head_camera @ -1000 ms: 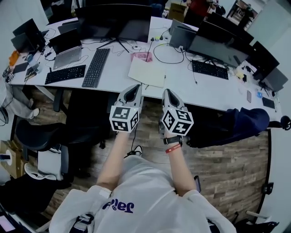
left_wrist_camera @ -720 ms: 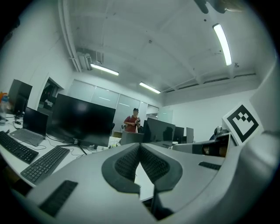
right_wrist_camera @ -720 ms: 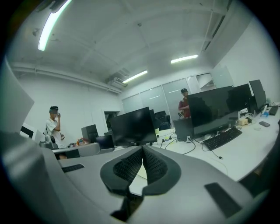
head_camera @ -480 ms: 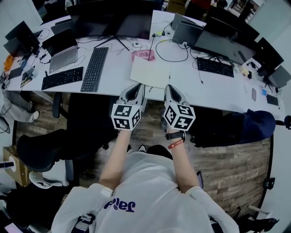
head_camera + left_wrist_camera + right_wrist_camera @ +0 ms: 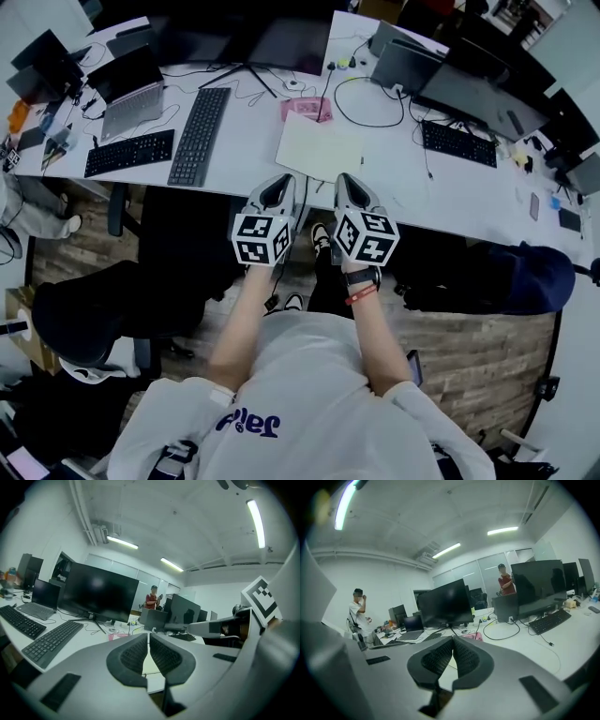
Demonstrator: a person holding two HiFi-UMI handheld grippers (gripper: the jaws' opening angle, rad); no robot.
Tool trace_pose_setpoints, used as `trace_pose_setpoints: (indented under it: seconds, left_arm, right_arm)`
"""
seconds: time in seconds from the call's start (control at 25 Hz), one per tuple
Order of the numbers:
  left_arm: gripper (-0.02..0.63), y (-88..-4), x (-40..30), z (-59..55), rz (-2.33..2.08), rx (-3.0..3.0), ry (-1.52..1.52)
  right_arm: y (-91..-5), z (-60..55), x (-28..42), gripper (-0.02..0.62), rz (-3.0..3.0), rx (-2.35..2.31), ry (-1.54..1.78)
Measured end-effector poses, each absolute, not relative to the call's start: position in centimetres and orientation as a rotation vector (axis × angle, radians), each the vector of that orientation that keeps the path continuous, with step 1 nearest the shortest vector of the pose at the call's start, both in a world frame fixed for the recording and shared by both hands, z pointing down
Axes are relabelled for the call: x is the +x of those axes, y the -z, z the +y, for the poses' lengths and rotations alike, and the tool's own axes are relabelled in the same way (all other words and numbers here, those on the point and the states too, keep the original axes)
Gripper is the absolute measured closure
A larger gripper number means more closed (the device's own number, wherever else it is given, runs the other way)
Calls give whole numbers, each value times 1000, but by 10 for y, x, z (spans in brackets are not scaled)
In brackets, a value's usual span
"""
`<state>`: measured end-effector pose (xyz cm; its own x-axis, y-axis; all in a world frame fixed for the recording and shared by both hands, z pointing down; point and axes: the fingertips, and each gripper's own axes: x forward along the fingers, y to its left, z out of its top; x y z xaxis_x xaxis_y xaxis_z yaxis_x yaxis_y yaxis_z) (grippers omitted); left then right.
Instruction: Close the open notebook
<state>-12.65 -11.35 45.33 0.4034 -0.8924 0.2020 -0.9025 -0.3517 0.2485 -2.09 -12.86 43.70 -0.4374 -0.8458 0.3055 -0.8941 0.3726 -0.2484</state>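
Observation:
The open notebook (image 5: 320, 147) lies flat on the white desk (image 5: 244, 159), its pale pages up, a little beyond the front edge. Both grippers hover side by side over the desk's front edge, short of the notebook. My left gripper (image 5: 279, 182) points at its near left corner and is shut with nothing in it; in the left gripper view (image 5: 148, 637) its pads meet. My right gripper (image 5: 344, 180) points at the near right part of the notebook, also shut and empty, and its pads touch in the right gripper view (image 5: 453, 640).
A pink item (image 5: 307, 109) lies just behind the notebook. Two keyboards (image 5: 199, 136) (image 5: 129, 153) and a laptop (image 5: 131, 94) are to the left, a monitor (image 5: 244, 37) behind, another keyboard (image 5: 459, 143) to the right. A black chair (image 5: 183, 248) stands at my left. Two people (image 5: 505, 583) (image 5: 358, 613) stand in the background.
I have stepped closer to the desk. Both grippers moved forward and a little down, from over the floor to the desk's front edge, still shut.

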Motion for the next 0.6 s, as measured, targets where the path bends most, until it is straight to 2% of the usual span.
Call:
trace_pose_setpoints:
  seconds: [0.6]
  left_arm:
    - [588,-548,-155,-188,-1572,2098,-83]
  right_arm:
    - [-490,-213,-49,595,-2483,1413,-648]
